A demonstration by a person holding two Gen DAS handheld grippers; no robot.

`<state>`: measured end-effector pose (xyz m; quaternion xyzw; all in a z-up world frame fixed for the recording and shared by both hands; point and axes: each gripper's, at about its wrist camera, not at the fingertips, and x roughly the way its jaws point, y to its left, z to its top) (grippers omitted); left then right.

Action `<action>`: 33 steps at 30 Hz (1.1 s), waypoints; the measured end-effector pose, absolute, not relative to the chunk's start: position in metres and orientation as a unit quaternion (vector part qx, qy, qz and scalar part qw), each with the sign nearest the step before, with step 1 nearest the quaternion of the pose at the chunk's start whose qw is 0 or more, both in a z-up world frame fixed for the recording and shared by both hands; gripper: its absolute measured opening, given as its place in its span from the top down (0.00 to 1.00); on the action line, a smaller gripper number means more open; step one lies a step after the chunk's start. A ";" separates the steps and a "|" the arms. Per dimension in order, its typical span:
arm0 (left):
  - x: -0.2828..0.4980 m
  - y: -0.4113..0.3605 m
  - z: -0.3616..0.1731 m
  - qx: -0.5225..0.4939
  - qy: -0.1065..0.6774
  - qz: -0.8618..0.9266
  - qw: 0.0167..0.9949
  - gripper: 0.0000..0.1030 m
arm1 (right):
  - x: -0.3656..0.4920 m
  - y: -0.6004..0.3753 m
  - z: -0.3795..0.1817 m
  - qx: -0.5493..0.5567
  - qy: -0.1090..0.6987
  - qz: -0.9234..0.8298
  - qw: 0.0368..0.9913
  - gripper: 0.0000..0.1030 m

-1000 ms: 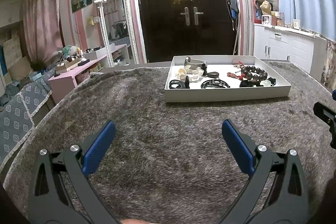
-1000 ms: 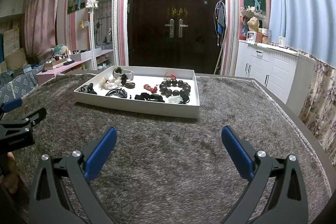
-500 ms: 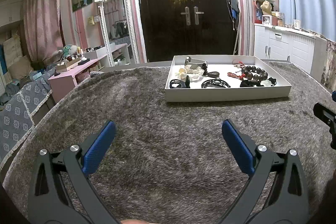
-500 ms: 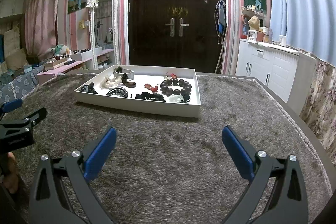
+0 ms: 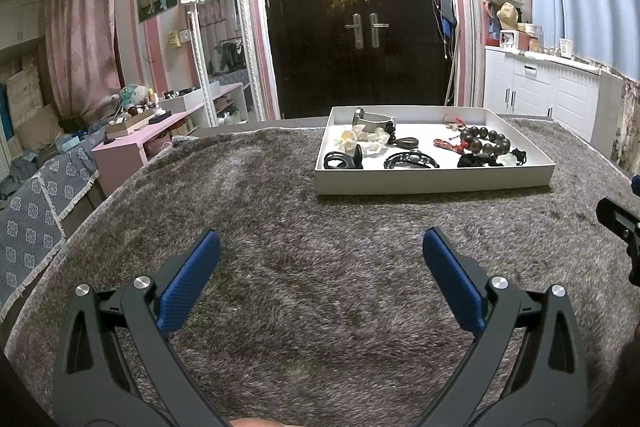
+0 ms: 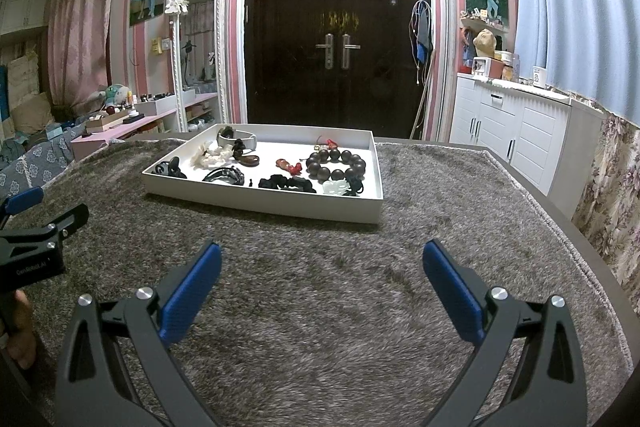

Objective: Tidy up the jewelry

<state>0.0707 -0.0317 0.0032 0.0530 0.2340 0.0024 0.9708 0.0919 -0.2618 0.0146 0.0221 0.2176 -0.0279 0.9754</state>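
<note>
A white tray (image 5: 432, 183) (image 6: 264, 201) sits on the grey shaggy rug, holding several jewelry pieces: a dark wooden bead bracelet (image 5: 484, 143) (image 6: 336, 165), a white flower piece (image 5: 362, 139) (image 6: 210, 155), a black braided band (image 5: 410, 161) (image 6: 224, 175), a red charm (image 6: 289, 165) and a pale jade pendant (image 6: 335, 187). My left gripper (image 5: 320, 259) is open and empty, low over the rug in front of the tray's left side. My right gripper (image 6: 322, 261) is open and empty, in front of the tray's right side.
The rug (image 5: 280, 227) covers a table whose edge shows at right (image 6: 560, 219). A pink side table (image 5: 132, 143) and mirror stand at left, white cabinets (image 6: 516, 131) at right, a dark door behind. The left gripper shows at the right wrist view's left edge (image 6: 32, 239).
</note>
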 end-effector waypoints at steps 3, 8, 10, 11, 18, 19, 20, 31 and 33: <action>0.071 -0.031 0.004 0.050 0.234 0.003 0.971 0.03 | 0.092 -0.262 0.014 0.022 0.218 -0.028 0.975 0.03; 0.071 -0.030 0.004 0.049 0.235 0.004 0.971 0.03 | 0.092 -0.262 0.014 0.022 0.217 -0.028 0.975 0.03; 0.071 -0.030 0.004 0.049 0.235 0.004 0.971 0.03 | 0.092 -0.262 0.014 0.022 0.218 -0.028 0.975 0.03; 0.071 -0.030 0.004 0.049 0.235 0.004 0.971 0.03 | 0.092 -0.262 0.014 0.022 0.218 -0.028 0.975 0.03; 0.071 -0.030 0.004 0.049 0.235 0.004 0.971 0.03 | 0.092 -0.262 0.015 0.022 0.218 -0.028 0.975 0.03; 0.071 -0.030 0.004 0.049 0.235 0.004 0.971 0.03 | 0.092 -0.262 0.014 0.023 0.218 -0.028 0.975 0.03; 0.071 -0.030 0.004 0.048 0.235 0.004 0.971 0.03 | 0.092 -0.262 0.014 0.023 0.218 -0.028 0.975 0.03; 0.071 -0.030 0.003 0.049 0.235 0.004 0.971 0.03 | 0.092 -0.262 0.015 0.023 0.218 -0.028 0.975 0.03; 0.071 -0.030 0.003 0.049 0.235 0.004 0.971 0.03 | 0.092 -0.262 0.015 0.023 0.218 -0.028 0.975 0.03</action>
